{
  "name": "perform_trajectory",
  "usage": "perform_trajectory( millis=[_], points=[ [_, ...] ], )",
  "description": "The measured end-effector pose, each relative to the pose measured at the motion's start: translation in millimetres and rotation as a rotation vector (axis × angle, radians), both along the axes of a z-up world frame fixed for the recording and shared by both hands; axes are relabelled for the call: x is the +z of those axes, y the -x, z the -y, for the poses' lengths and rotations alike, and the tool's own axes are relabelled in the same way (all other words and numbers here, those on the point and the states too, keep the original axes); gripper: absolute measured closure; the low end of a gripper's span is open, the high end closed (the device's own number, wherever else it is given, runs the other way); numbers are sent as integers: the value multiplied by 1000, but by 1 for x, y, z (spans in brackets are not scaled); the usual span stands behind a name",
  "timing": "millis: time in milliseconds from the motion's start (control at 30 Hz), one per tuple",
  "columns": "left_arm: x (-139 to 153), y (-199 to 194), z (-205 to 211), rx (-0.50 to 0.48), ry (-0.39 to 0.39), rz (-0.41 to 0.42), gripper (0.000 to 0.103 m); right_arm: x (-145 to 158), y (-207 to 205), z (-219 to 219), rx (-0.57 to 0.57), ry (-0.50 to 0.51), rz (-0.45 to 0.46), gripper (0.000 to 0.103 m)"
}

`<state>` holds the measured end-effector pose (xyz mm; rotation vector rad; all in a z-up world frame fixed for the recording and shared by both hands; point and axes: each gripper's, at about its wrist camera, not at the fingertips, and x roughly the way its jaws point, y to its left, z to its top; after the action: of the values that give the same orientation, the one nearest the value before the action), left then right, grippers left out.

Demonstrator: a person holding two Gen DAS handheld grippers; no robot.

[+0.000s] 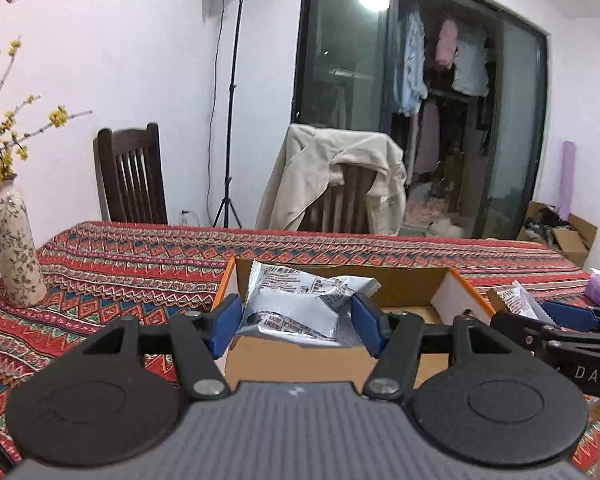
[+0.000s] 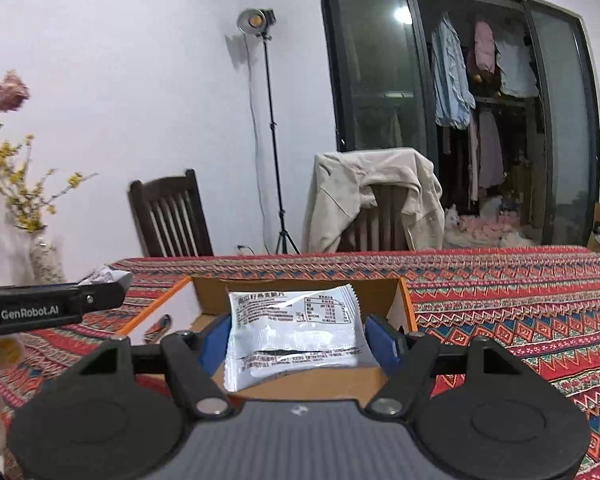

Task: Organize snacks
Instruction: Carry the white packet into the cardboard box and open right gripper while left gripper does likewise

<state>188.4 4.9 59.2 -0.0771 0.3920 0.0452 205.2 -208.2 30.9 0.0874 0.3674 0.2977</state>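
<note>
Left gripper [image 1: 296,326] clamping crumpled silver snack packet [image 1: 300,308]; right gripper [image 2: 300,340] clamping second, flatter packet [image 2: 296,336]. Both packets hanging over cardboard box [image 1: 466,292] near edge, box opening lying directly ahead and below; right gripper sitting just right of left.

Two wrist fisheyes, side by side, looking across the table toward the far wall.

Each camera sits just behind its own gripper, left gripper [image 1: 296,326] and right gripper [image 2: 298,340], close above the cardboard box [image 1: 466,292], pointing slightly downward. Both views share the box, the table [image 1: 140,256], two chairs, the lamp stand [image 2: 270,128] and the glass doors; each also catches the other gripper at its edge.
</note>
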Motion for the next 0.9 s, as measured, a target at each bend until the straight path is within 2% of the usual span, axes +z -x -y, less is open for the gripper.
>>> perform_trajectory(
  millis=[333, 600, 667, 733, 767, 867, 900],
  points=[
    [-27, -58, -8, 75, 39, -54, 41, -30, -70, -14, -52, 11, -91, 32],
    [-42, -68, -13, 64, 46, -77, 40, -48, -76, -17, -22, 7, -87, 31],
    [-46, -68, -11, 58, 40, -81, 34, -51, -78, -18, -17, 13, -97, 29],
    [-48, -64, -11, 53, 42, -64, 10, -54, -77, -15, -28, 7, -106, 26],
    [-48, -61, -10, 59, 43, -52, 3, -55, -77, -13, -32, -1, -114, 22],
    [-45, -51, -14, 58, 74, -15, 0, -57, -76, -8, -39, -28, -121, 0],
    [-45, -51, -15, 52, 89, -20, 0, -57, -75, -7, -40, -32, -120, 0]
  ],
)
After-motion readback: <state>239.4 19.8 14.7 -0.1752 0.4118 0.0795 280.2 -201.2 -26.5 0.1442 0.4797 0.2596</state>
